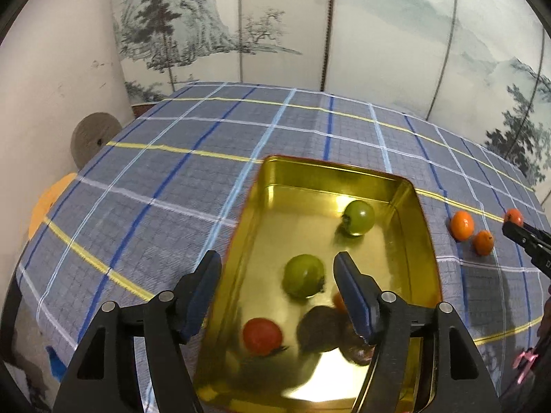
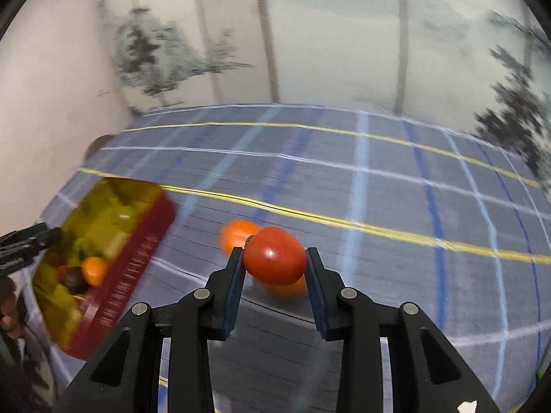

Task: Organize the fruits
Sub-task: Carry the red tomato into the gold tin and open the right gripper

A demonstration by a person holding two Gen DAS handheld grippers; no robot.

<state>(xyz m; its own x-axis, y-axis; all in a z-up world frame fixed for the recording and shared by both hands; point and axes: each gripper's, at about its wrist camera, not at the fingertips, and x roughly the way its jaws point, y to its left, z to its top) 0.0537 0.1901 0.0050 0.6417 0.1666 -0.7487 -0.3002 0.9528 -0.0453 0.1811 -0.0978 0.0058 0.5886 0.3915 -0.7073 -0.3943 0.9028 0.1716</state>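
Left tool jaws apart, nothing pinched, hanging above the gold tin. Inside tin: two green fruits, red fruit, dark fruit. Right of tin on plaid-covered counter: two orange fruits. Right tool further right, its tip at a third orange fruit.

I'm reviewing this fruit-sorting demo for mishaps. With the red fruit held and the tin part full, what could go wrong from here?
1. The right hand-held gripper pinches the round red fruit only at its sides; it could slip out or bruise.
2. Fruit in the gold tin lies loose, such as the green fruit; a dropped piece might knock it about.
3. The open left hand-held gripper hangs over the tin, so the two grippers might collide there.
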